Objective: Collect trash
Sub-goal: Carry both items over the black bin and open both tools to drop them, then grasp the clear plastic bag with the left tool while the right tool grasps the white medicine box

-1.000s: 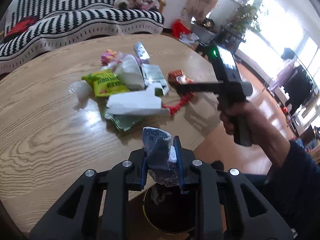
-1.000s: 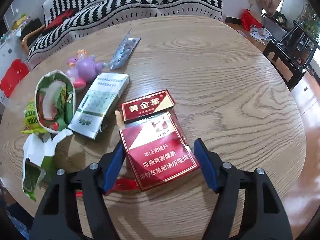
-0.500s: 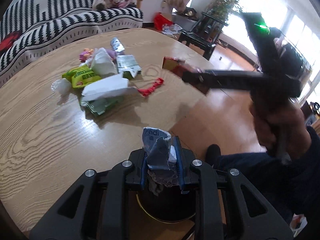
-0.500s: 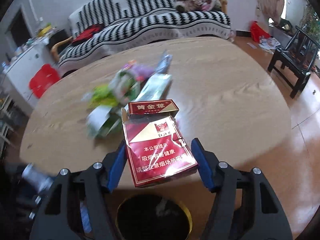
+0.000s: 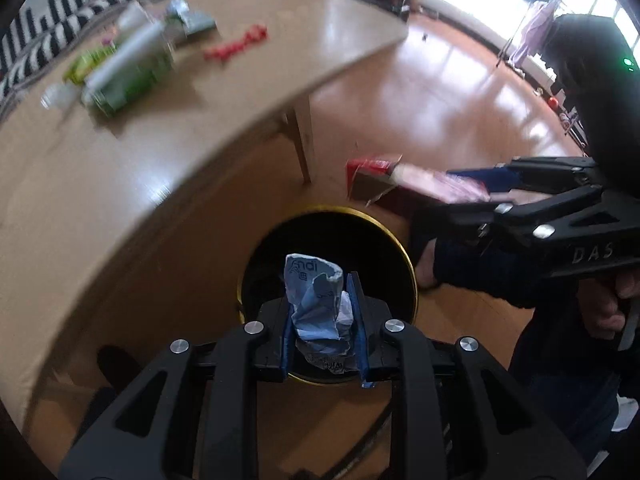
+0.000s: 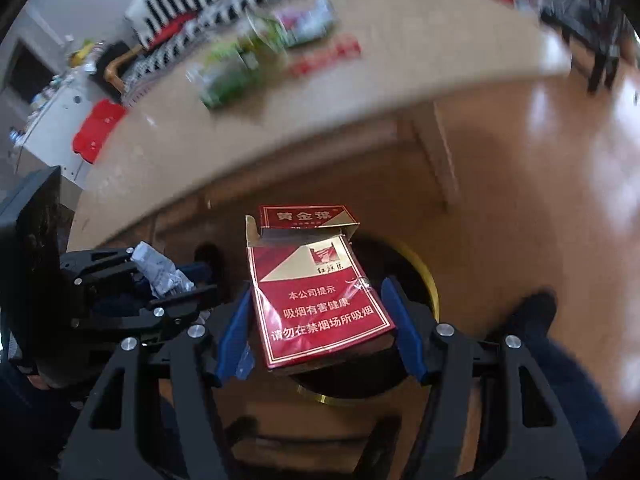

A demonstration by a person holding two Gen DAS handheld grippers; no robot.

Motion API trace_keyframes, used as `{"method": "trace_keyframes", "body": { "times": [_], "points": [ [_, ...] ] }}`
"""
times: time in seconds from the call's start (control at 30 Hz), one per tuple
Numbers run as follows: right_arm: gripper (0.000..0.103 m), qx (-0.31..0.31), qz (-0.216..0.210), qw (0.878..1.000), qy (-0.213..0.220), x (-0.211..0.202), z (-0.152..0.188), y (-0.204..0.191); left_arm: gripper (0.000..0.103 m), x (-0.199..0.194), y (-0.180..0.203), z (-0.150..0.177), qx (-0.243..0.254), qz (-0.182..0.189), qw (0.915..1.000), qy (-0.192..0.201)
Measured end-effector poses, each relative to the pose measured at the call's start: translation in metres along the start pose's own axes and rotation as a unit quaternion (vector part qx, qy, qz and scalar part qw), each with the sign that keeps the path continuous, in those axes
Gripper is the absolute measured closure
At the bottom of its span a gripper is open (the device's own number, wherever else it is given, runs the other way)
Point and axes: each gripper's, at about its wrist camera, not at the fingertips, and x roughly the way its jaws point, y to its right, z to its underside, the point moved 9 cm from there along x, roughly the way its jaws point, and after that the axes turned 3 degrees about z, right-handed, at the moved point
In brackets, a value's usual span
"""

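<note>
The left hand-held gripper (image 5: pixel 322 322) is clamped on a crumpled blue-white wrapper (image 5: pixel 318 306), which hangs directly above the dark mouth of the gold-rimmed bin (image 5: pixel 404 252) on the floor; the drop line for that piece looks straight down. The right hand-held gripper (image 6: pixel 320 328) has its blue pads pressed against the two long sides of a red cigarette pack (image 6: pixel 316 300); the pack's long axis runs forward along the fingers, its flip lid (image 6: pixel 304 216) open at the far end. In the right wrist view the bin's rim (image 6: pixel 430 280) shows beyond and under the pack, so most of the pack lies over the opening; in the left wrist view it sits at the bin's right edge, so a small shift inward seems wise before release. The two hand-held grippers are near each other over the bin, the left one nearer its centre; room between them is tight. The tabletop (image 5: pixel 120 168) edge curves just behind the bin; more wrappers (image 5: pixel 128 68) remain on it, blurred.
</note>
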Motion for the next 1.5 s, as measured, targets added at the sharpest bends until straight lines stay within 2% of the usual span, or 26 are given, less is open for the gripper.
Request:
{"method": "trace_keyframes", "body": {
  "times": [0.23,0.7,0.73,0.77,0.83,1.13,1.23,1.3,1.37,1.5],
  "points": [
    [0.041,0.022,-0.004,1.000,-0.005,0.002,-0.006,0.005,0.080,0.032,0.002,0.011,-0.022,0.032,0.9979,-0.052],
    [0.041,0.025,0.014,1.000,0.004,-0.002,-0.011,0.011,0.079,0.025,0.004,0.007,-0.025,0.046,0.9975,-0.048],
    [0.040,0.024,0.019,1.000,0.005,-0.002,-0.011,0.011,0.072,0.025,0.004,0.007,-0.025,0.045,0.9975,-0.048],
    [0.036,0.023,0.024,0.999,0.006,-0.002,-0.012,0.011,0.054,0.025,0.004,0.007,-0.024,0.043,0.9976,-0.048],
    [0.029,0.026,0.025,0.999,0.008,-0.003,-0.013,0.012,0.029,0.025,0.005,0.005,-0.022,0.038,0.9982,-0.042],
    [0.025,0.034,0.031,0.999,0.018,-0.008,-0.017,0.017,0.028,0.023,0.001,0.003,-0.026,0.030,0.9986,-0.036],
    [0.023,0.032,0.030,0.999,0.027,-0.012,-0.020,0.016,0.028,0.014,-0.001,-0.004,-0.027,0.026,0.9991,-0.021],
    [0.020,0.028,0.030,0.998,0.037,-0.017,-0.023,0.013,0.027,0.003,-0.004,-0.012,-0.027,0.019,0.9994,-0.001],
    [0.015,0.018,0.030,0.998,0.059,-0.026,-0.032,0.007,0.020,-0.011,-0.011,-0.021,-0.031,0.011,0.9992,0.024],
    [0.014,0.008,0.019,0.995,0.098,-0.045,-0.059,-0.005,0.012,-0.048,-0.039,-0.043,-0.048,-0.015,0.9953,0.083]
  ]
}}
